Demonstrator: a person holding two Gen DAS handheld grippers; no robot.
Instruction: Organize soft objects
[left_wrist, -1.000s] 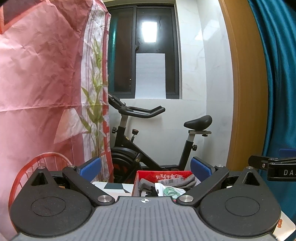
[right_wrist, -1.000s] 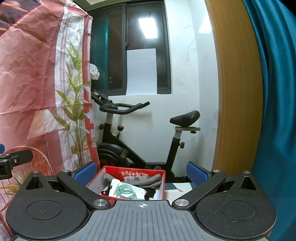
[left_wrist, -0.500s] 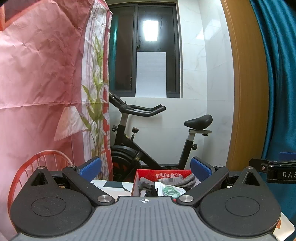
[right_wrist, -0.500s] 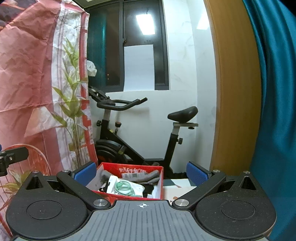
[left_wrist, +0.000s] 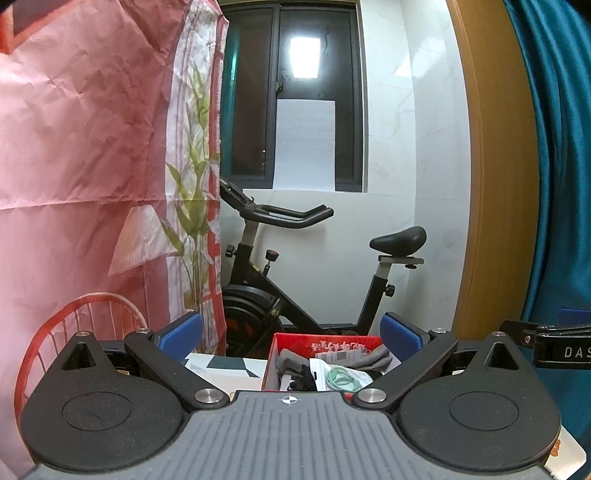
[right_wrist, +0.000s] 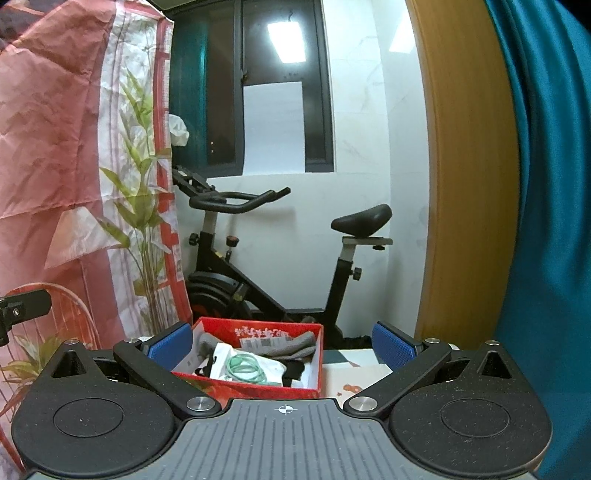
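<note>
1. A small room with a white tiled wall, a dark window and a black exercise bike (left_wrist: 295, 266) at the back. A pink patterned curtain (left_wrist: 81, 147) hangs on the left, a teal curtain (left_wrist: 561, 147) on the right beside a wooden door frame.

2. A pale worktop (right_wrist: 354, 369) lies low in both views. On it stands a red box (right_wrist: 255, 387) holding soft items: grey socks (right_wrist: 295, 347), a white packet (right_wrist: 273, 365) and green hair ties (right_wrist: 245, 369).

3. Over the last second the right view has tipped down and drawn a little nearer the box, so more of its contents show. The left view has hardly shifted. This suggests an early approach, with nothing yet picked out.

4. The left gripper (left_wrist: 291, 332) is spread wide and holds nothing; the box sits ahead between its blue pads, slightly right of centre.

5. The right gripper (right_wrist: 282, 343) is also spread wide and empty. The box lies ahead, towards its left pad, not touched by it.

6. Part of the right gripper shows at the right edge of the left view.
</note>
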